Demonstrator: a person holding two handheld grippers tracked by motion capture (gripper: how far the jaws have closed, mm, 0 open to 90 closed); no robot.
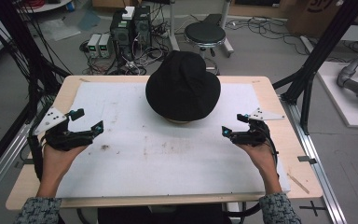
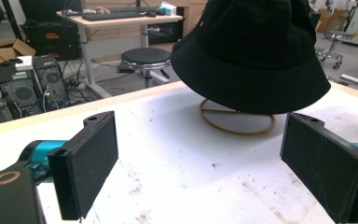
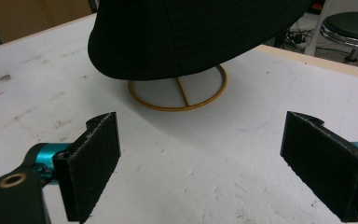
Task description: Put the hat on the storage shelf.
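Observation:
A black bucket hat [image 1: 183,85] sits on a wooden ring stand [image 1: 181,121] at the far middle of the white mat. My left gripper [image 1: 87,120] hovers open at the mat's left side, well apart from the hat. My right gripper [image 1: 234,125] hovers open at the right, just off the brim. In the left gripper view the hat [image 2: 251,51] rests over the stand's ring base [image 2: 237,122] ahead, and nothing lies between the wide-apart jaws [image 2: 205,163]. The right gripper view shows the hat [image 3: 186,32] and ring base [image 3: 179,93] close ahead of the open gripper [image 3: 200,163].
The white mat [image 1: 168,158] covers a wooden table [image 1: 298,154] and carries small dirt specks. Past the far edge stand a black stool [image 1: 205,33], computer boxes [image 1: 130,28] and cables on the floor. Black frame posts [image 1: 317,51] rise at both sides.

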